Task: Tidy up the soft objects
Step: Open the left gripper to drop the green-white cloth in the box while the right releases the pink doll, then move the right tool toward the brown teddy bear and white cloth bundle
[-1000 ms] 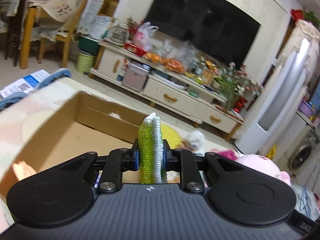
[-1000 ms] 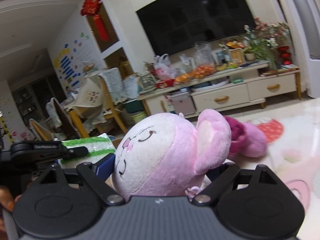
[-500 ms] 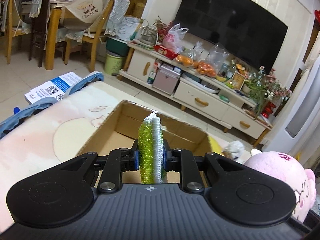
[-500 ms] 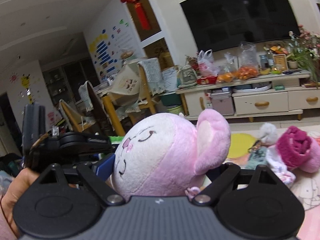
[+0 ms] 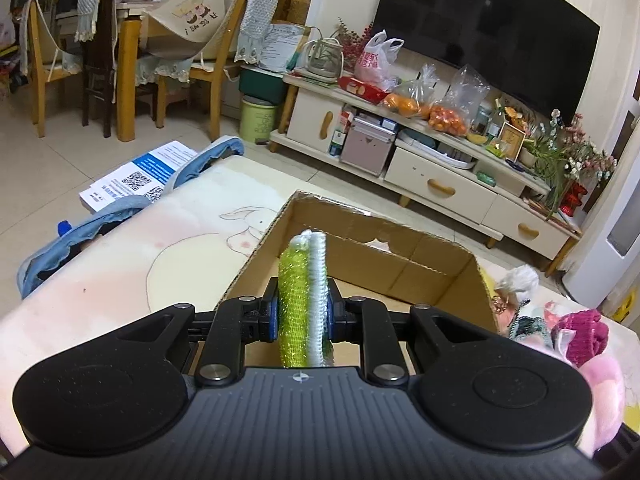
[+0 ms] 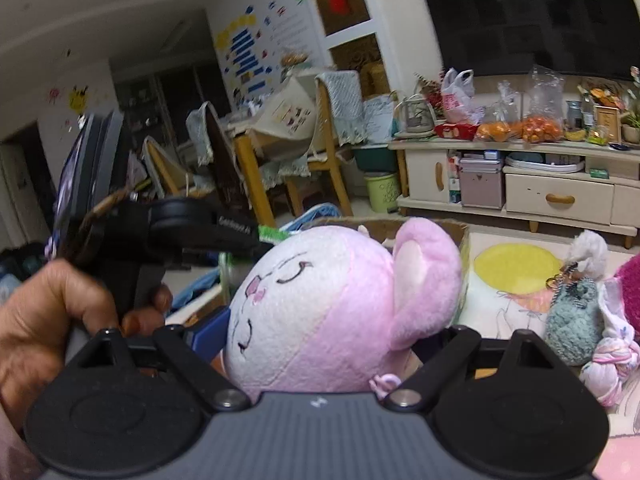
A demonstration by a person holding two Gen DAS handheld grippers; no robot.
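Both loaded: left gripper (image 5: 299, 317) fingers pinch a thin green-and-white mesh scrubbing pad (image 5: 304, 300) over the open brown cardboard box (image 5: 400, 256); right gripper (image 6: 320, 340) fingers, spread wide, clamp a pink-and-white plush toy head (image 6: 340, 304) beside it. Both likely light and squashy; grip mid-body.

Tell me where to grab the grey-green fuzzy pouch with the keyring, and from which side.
Grip the grey-green pouch across its rounded body from above: it stands upright between the white cloth bundle and the mat, its keyring end too thin to pinch.
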